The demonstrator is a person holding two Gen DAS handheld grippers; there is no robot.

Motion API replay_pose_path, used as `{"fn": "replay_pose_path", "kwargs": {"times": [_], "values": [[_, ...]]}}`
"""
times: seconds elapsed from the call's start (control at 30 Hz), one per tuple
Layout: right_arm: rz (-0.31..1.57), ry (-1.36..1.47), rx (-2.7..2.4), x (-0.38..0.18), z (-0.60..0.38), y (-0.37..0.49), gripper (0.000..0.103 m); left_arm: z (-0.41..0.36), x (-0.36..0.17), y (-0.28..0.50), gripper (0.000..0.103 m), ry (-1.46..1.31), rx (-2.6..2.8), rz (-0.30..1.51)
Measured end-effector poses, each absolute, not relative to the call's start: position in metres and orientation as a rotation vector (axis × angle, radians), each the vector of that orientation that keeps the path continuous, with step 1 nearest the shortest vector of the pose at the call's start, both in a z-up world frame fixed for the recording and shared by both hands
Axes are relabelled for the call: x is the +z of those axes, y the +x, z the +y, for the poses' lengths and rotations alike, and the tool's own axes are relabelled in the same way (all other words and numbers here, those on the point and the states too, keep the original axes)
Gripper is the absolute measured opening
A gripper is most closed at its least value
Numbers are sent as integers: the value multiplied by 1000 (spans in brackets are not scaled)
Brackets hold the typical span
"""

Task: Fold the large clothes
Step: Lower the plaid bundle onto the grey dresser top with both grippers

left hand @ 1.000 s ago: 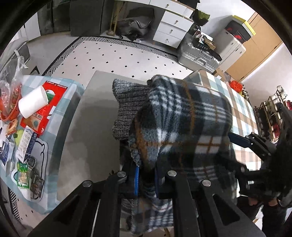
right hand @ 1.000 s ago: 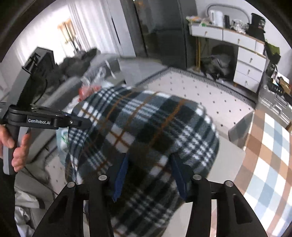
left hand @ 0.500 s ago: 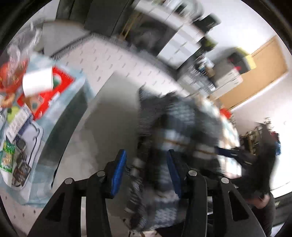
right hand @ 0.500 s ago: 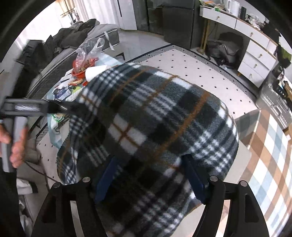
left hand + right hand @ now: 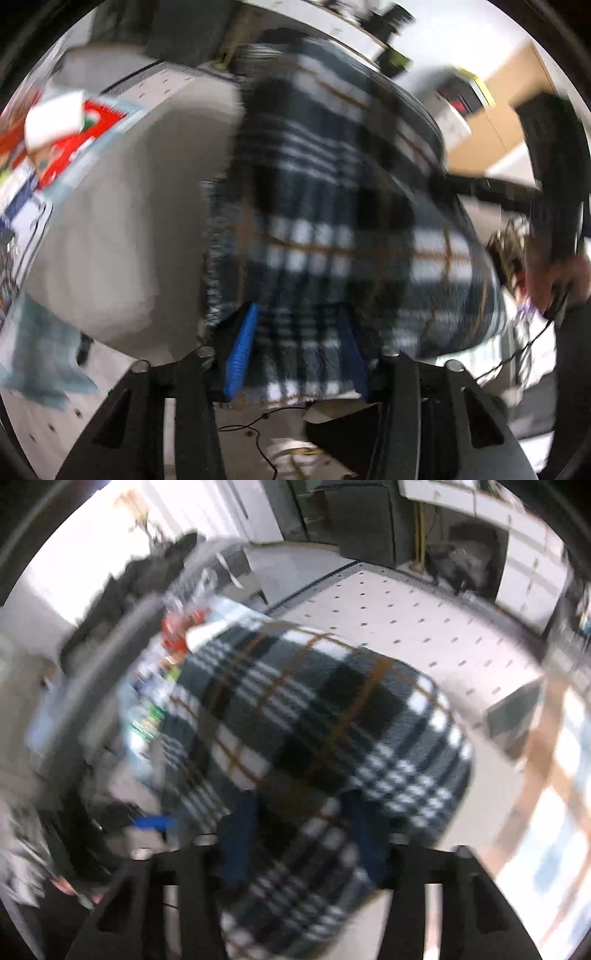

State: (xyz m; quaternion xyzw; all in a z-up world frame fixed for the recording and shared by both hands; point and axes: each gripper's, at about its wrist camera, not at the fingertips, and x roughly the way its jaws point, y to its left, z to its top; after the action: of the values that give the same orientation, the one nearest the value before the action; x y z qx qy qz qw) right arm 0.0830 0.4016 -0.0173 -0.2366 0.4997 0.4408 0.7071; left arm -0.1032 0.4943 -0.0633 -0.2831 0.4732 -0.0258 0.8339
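Note:
A bulky folded plaid garment (image 5: 332, 184) in black, white and orange lies over a grey knit piece (image 5: 218, 258) on the grey table (image 5: 122, 221). Both views are motion-blurred. My left gripper (image 5: 295, 350) is at the bundle's near edge, its jaws closing. Plaid fabric fills the gap between its blue pads (image 5: 242, 350). In the right wrist view the same plaid garment (image 5: 314, 709) bulges over my right gripper (image 5: 303, 834). Its jaws are also closing, and cloth is wedged between the dark blue pads (image 5: 240, 834). The right tool (image 5: 487, 188) and the hand (image 5: 557, 277) holding it show at the right.
A side table at the left carries a white roll (image 5: 55, 118), a red packet (image 5: 96, 114) and small clutter. A checked tablecloth (image 5: 554, 757) lies to the right, dotted floor (image 5: 406, 620) lies beyond, and cables (image 5: 258, 435) trail on the floor below the table edge.
My left gripper released its tight pinch, swung down to the bundle's near edge and now spans a thicker wad. The right jaws widened, then narrowed on the plaid bundle.

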Motion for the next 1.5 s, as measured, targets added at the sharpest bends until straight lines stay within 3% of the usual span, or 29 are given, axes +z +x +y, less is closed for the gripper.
{"fn": "replay_pose_path", "kwargs": {"times": [0.13, 0.27, 0.43, 0.6, 0.77, 0.93, 0.97, 1.07, 1.17, 1.3, 1.5], "values": [[992, -795, 929, -26, 414, 57, 39, 486, -59, -95, 29, -526, -31, 1017], [976, -844, 892, -33, 423, 51, 40, 488, -45, -91, 29, -559, -5, 1051], [999, -892, 874, -38, 438, 48, 41, 471, 6, -94, 31, -470, -35, 898], [1045, -882, 863, -40, 446, 54, 43, 470, -42, -70, 32, -492, -5, 995], [1056, -863, 900, -8, 441, 58, 44, 496, -49, -69, 32, -671, -38, 919], [834, -677, 997, 61, 461, 58, 44, 495, -51, -63, 32, -608, -43, 912], [888, -666, 1017, 56, 474, 62, 41, 495, -51, -62, 32, -607, -41, 909], [970, -808, 942, 18, 514, 68, 14, 492, -51, -74, 32, -593, -41, 906], [1011, -926, 856, -22, 542, 76, 16, 480, -49, -76, 32, -508, -16, 900], [1117, -874, 829, -42, 553, 97, 16, 479, -47, -76, 32, -476, -4, 884], [1058, -861, 812, -48, 547, 94, 16, 484, -48, -77, 32, -514, -2, 901]]}}
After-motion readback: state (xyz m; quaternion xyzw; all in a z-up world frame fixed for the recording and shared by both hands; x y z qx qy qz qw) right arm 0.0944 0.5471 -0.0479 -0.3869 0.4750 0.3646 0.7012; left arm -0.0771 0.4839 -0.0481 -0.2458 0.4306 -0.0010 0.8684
